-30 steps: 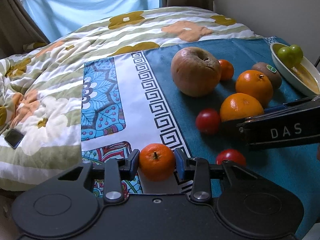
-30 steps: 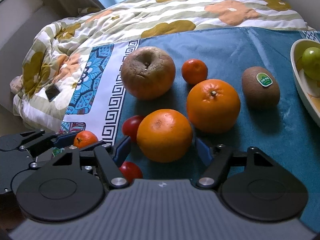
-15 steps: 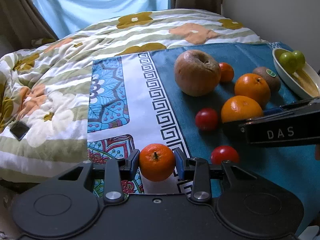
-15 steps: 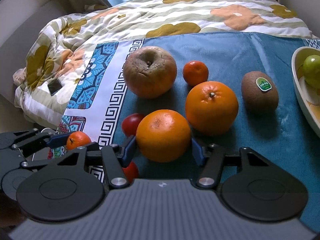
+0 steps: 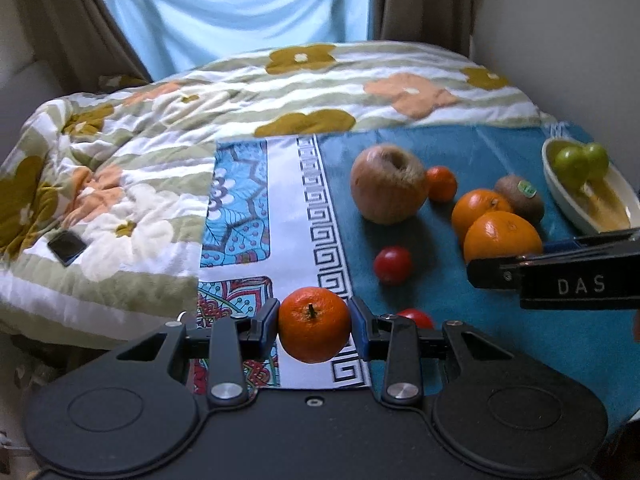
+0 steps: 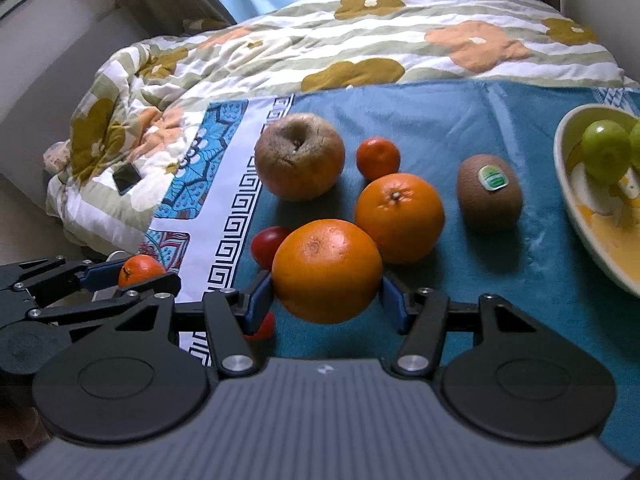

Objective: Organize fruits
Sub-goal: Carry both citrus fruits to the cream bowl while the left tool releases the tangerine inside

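Left wrist view: the left gripper (image 5: 315, 322) is clenched on a small mandarin (image 5: 314, 323), its blue pads pressing both sides of the fruit, stem facing the camera, above the patterned white border of the cloth (image 5: 472, 160) near its front left edge. The right gripper (image 6: 326, 298) grasps a large orange (image 6: 327, 270) between its blue pads, over the teal part of the cloth near the front edge.

On the teal cloth lie the other fruits. A wrinkled brown apple (image 6: 299, 156) sits toward the far left of the teal area, a second small mandarin (image 6: 377, 159) just beside it on the right. A second large orange (image 6: 399, 216) rests at the middle, close behind the held one. A kiwi (image 6: 489, 192) with a green sticker lies to its right, apart from it. One red tomato (image 5: 392, 264) lies left of the oranges; another (image 5: 414, 317) is partly hidden behind the left gripper.

At the right edge stands a pale bowl (image 6: 568, 184) holding green fruits (image 6: 606, 156). A floral quilt (image 5: 168, 128) covers the far and left sides, with a dark phone (image 5: 67, 247) on it.
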`<state>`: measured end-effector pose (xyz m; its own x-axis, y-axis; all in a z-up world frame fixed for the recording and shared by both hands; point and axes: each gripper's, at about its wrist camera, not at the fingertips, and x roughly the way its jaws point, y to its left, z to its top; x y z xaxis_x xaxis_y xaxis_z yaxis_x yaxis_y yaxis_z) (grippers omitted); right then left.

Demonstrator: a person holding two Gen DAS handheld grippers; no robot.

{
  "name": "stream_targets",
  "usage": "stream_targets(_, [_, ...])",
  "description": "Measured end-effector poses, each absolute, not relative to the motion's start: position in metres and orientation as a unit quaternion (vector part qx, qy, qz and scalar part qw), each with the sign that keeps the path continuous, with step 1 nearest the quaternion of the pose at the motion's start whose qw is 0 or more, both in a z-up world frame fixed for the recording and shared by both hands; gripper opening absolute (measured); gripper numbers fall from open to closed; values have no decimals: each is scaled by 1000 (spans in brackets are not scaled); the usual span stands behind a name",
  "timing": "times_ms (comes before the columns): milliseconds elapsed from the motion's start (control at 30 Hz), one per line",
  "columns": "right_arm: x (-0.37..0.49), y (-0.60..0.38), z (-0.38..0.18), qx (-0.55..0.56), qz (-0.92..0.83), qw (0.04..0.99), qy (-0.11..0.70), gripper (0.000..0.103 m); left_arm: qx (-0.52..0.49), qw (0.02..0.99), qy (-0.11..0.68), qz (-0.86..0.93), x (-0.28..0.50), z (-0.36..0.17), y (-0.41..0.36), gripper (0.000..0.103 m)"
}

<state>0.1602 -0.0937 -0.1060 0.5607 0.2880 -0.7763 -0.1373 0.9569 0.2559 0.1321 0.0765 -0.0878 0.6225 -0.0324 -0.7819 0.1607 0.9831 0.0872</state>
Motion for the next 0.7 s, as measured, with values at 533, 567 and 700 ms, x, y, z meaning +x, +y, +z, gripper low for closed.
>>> stream_targets(533, [122,-223,-54,69,135,902,404,72,67,918,389,-36,90,-40,-40,41])
stream_targets(567, [120,-231,-53,68,133,903,402,72,67,919,388,-38,89,-39,-48,41])
stream_targets(700, [113,-270,-50,67,122,907,397,72,68,920,382,-51,87,-38,-85,41])
